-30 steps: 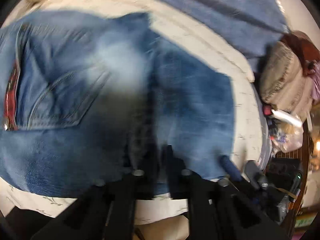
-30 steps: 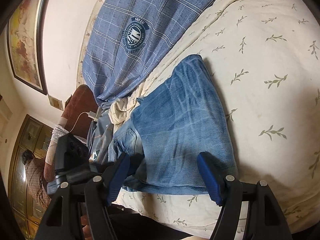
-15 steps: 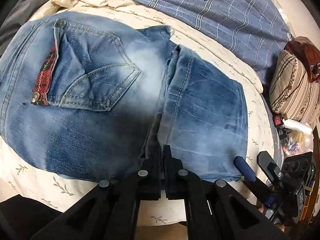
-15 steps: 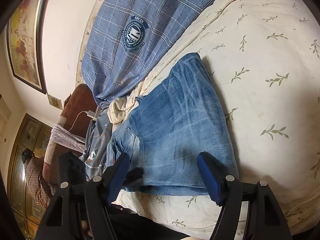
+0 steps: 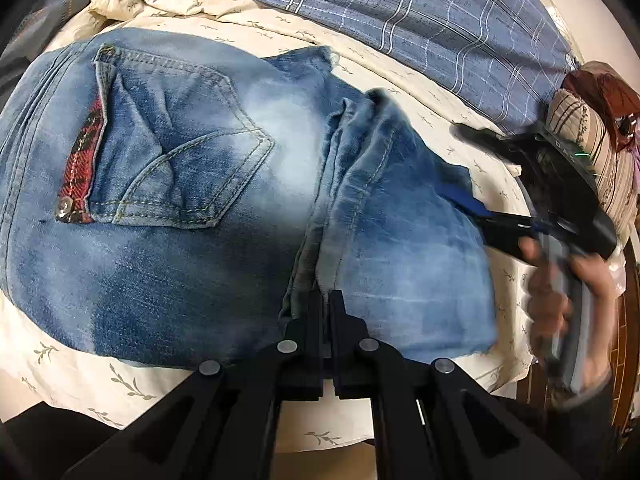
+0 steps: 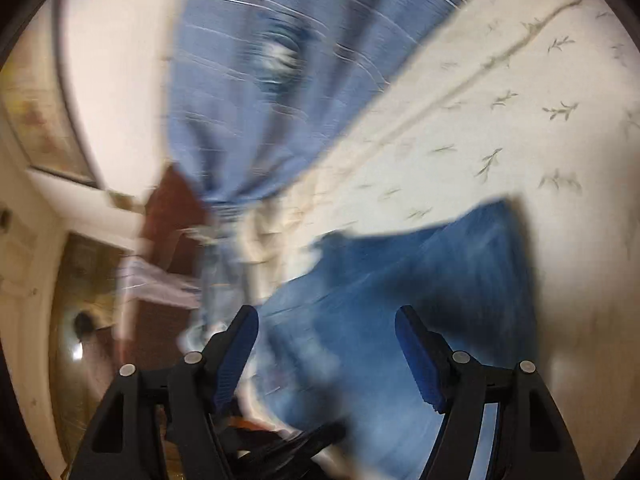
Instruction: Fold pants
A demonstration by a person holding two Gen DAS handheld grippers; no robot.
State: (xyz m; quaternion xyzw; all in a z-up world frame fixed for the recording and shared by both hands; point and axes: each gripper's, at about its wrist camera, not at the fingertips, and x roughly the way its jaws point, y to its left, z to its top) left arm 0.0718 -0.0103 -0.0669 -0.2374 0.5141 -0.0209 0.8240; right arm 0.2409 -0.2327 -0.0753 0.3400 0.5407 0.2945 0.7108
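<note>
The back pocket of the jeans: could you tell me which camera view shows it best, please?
The left wrist view. There the back pocket lies sharp and whole, with its stitching, red plaid trim and a metal stud. The right wrist view is blurred and shows only plain blue denim of the jeans, no pocket.

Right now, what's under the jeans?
The jeans lie on a cream leaf-print sheet that shows around their edges. Whatever lies beneath the denim itself is covered, as are the layers inside the fold.

faded blue jeans [image 5: 192,216], leaf-sprigged cream sheet [image 5: 120,384]
</note>
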